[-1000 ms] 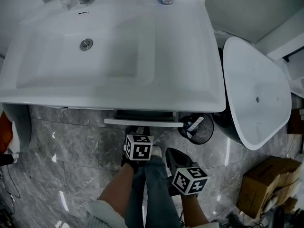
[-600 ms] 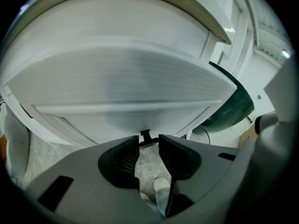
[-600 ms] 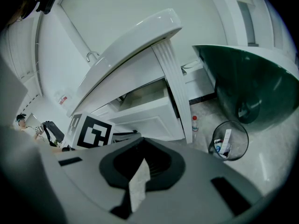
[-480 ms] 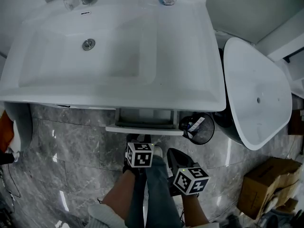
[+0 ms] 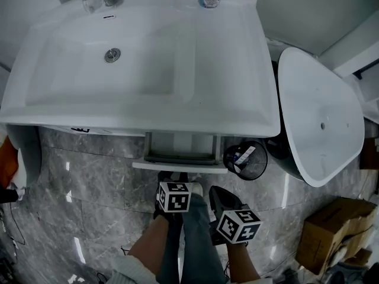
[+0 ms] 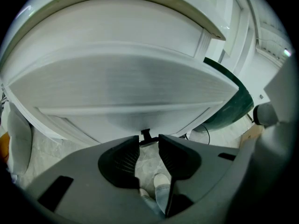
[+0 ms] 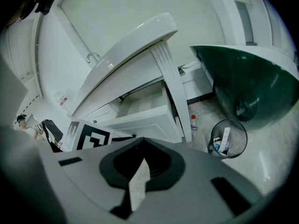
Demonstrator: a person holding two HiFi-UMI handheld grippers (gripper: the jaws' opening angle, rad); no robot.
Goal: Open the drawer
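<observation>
Drawer now stands further out from beneath the basin than a second ago, at 12 o'clock of my left tool, which grips its dark pull. Right tool is idle, jaws together. I judge the opening well advanced.

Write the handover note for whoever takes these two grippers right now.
Left hand-held gripper: jaws closed on the drawer's small dark handle, at their tips.
Right hand-held gripper: off the drawer, jaws together. A pale strip shows between them; I cannot tell whether it is a scrap or floor.
Drawer: under the sink counter, partly out, its inside showing.
Done: handle taken, drawer partly open.
To do: probably pull it further towards you, then let go.
</observation>
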